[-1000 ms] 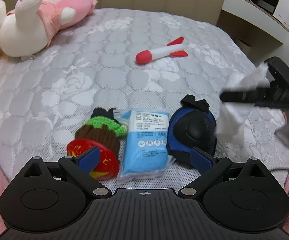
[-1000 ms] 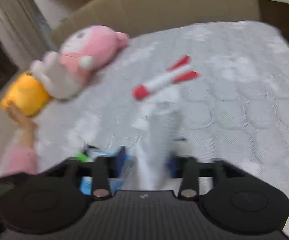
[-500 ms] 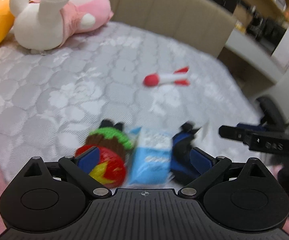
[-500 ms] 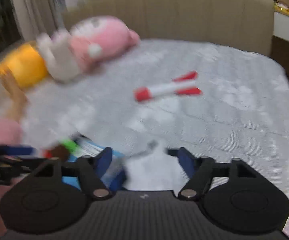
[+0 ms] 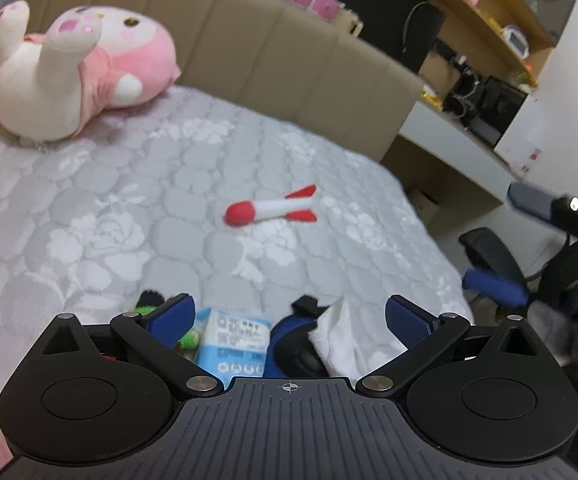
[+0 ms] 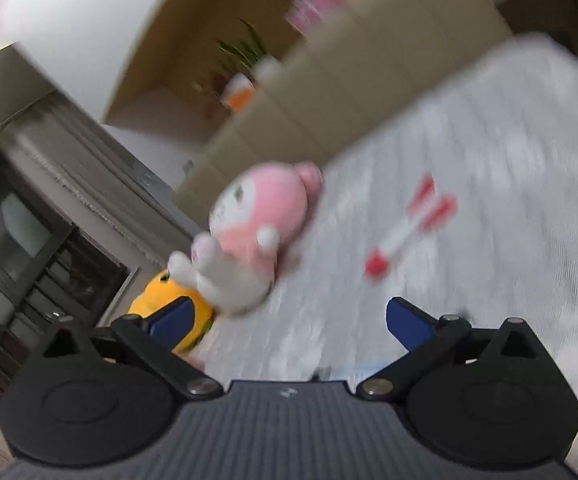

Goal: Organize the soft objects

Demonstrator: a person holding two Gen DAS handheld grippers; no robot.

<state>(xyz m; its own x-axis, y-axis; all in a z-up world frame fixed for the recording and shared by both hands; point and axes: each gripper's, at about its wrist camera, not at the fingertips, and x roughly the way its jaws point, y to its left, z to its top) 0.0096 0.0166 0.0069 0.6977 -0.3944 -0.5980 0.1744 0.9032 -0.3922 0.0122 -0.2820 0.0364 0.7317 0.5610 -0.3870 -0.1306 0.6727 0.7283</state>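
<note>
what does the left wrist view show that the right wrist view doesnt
Only the left wrist view shows the blue packet, the white cloth, the blue-and-black pad and the desk shelves. Only the right wrist view shows the curtained window and a potted plant. Both share the pink plush, the orange plush, the red-and-white rocket, the quilted bed and open, empty tongs.
</note>
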